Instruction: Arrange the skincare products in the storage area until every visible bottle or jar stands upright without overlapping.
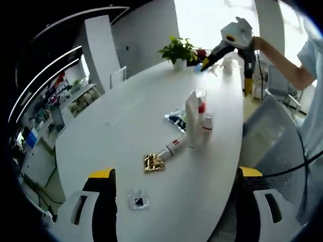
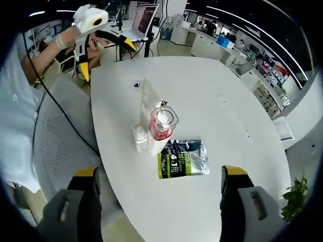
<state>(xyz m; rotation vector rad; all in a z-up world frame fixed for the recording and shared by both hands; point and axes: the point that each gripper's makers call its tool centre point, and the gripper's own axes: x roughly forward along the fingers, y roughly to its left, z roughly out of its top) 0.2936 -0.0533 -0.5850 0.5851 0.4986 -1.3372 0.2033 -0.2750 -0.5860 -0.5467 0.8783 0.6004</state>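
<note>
A smooth, oval white desk [image 1: 126,136] carries a small cluster of skincare products near its middle. In the left gripper view, a tall white tube [image 1: 192,118] stands upright, touching a clear bottle with a red band [image 1: 201,108] and a short white bottle [image 1: 207,126]. A white tube with red marks [image 1: 173,147] lies flat beside them, its end near a crinkled gold foil packet [image 1: 153,163]. A glossy dark sachet [image 1: 176,119] lies just behind the cluster, and a small clear square packet [image 1: 138,200] lies closer to the camera.

The left gripper [image 1: 176,212] hovers low over the near edge of the desk, jaws spread wide and holding nothing. The right gripper [image 1: 209,61] is raised at the far end of the desk near a potted plant [image 1: 177,51], held by a hand with a bare forearm; in the right gripper view its jaws stand wide apart and empty.
</note>
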